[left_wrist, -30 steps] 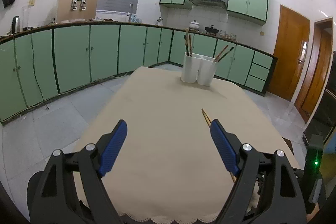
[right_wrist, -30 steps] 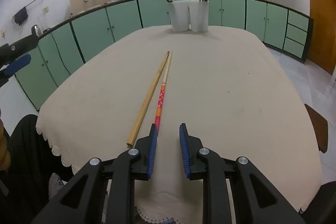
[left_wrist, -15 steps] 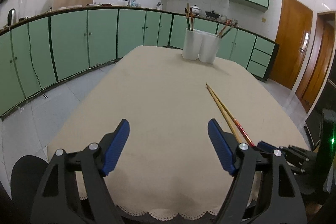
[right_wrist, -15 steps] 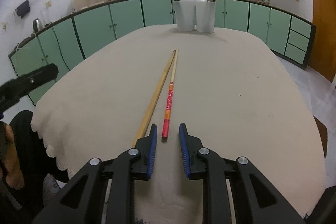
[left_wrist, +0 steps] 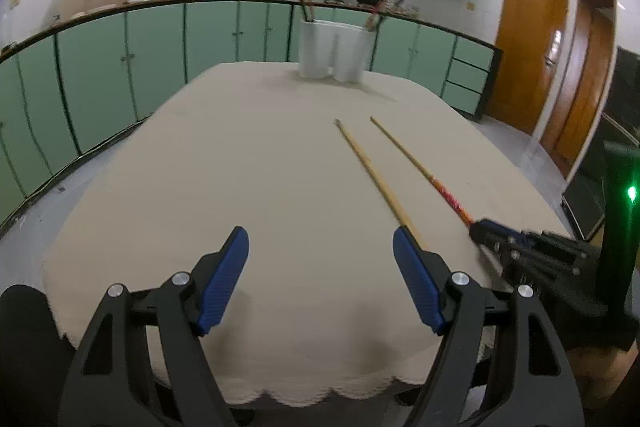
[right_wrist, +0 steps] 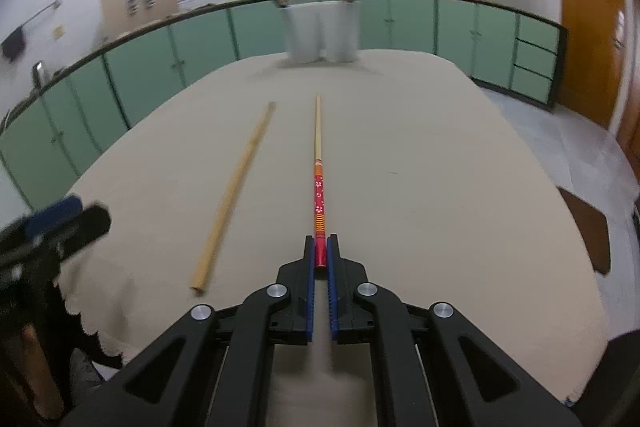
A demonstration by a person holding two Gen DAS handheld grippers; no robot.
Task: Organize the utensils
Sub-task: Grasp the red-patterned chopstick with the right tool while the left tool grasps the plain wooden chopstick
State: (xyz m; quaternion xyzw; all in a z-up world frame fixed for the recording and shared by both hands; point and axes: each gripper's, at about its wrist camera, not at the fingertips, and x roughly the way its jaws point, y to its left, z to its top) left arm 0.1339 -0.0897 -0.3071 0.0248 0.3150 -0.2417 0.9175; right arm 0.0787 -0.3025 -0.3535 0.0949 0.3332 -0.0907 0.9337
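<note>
My right gripper is shut on the red end of a red-patterned chopstick, which points straight ahead along the beige tablecloth. A plain wooden chopstick lies to its left. In the left wrist view my left gripper is open and empty above the near table edge; the plain chopstick runs toward its right finger, and the red chopstick ends in the right gripper. Two white holders with several chopsticks stand at the far end.
The table has a scalloped cloth edge near me. Green cabinets curve behind the table. Wooden doors are on the right. A dark stool stands right of the table.
My right gripper moved forward and closed on the red chopstick's end, pulling it apart from the plain one. My left gripper moved lower and nearer the table.
</note>
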